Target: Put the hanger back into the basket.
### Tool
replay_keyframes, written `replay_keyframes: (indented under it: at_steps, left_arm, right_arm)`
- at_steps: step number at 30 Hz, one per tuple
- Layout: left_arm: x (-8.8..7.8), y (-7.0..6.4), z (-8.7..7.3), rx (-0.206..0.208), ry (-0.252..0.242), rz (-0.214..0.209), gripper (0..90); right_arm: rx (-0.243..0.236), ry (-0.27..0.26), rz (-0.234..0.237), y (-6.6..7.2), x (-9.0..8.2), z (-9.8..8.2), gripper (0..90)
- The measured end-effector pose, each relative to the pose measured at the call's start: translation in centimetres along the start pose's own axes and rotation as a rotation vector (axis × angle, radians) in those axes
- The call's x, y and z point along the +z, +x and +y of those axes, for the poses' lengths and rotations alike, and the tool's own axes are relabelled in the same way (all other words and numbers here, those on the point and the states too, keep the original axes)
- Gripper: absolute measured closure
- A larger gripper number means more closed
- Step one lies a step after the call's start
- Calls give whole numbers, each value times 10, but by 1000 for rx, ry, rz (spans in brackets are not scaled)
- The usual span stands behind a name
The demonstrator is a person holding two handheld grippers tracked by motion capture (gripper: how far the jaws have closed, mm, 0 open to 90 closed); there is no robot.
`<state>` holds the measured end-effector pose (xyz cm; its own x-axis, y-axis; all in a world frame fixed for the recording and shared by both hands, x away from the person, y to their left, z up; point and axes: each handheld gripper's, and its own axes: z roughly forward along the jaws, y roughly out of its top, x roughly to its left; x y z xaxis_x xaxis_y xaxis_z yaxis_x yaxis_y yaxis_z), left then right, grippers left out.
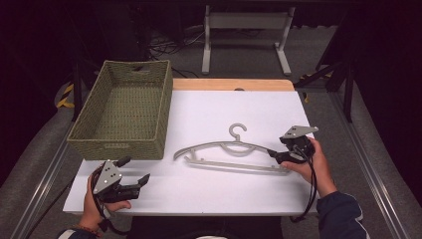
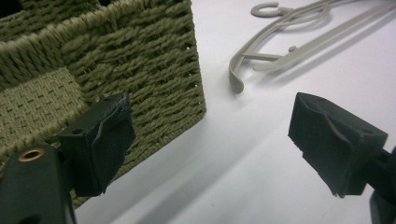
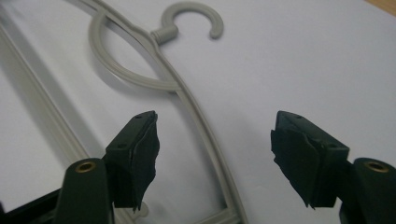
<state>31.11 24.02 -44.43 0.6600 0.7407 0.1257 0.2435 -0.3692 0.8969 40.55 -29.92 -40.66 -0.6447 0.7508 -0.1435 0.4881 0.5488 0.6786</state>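
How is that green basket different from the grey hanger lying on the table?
The basket is woven, green and boxy, with tall walls around a hollow inside; the hanger is smooth, grey and thin, lying flat. The basket sits at the table's left side; the hanger lies mid-table, its end between the right gripper's open jaws. Both rest on the white tabletop.

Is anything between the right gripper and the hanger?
Nothing visible. The right gripper sits at the hanger's right end, jaws open, with its arm running between them and bare white table around.
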Motion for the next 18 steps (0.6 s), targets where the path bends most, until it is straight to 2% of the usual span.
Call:
replay_keyframes:
  at_steps: [2,4,6,8,11,12,15,18]
  left_arm:
    - [2,0,-1,-5,11,-13,142]
    - [2,0,-1,4,17,-17,143]
    - [3,-1,-1,3,21,-21,142]
    - [4,-1,-1,3,28,-23,143]
    - [4,-1,-1,1,29,-32,145]
    - [5,-2,-1,4,33,-31,146]
    - [5,-3,-1,5,38,-34,149]
    - [7,-2,-1,5,43,-41,152]
  right_arm:
    - [-1,51,16,-1,5,1,333]
    - [3,108,4,-3,11,0,381]
    - [5,124,6,-4,13,-1,388]
    - [22,169,33,-8,18,-4,462]
    - [26,179,29,-11,20,-7,498]
    - [28,187,45,-13,23,-8,530]
    - [28,203,53,-16,26,-9,575]
    - [30,200,78,-18,28,-9,624]
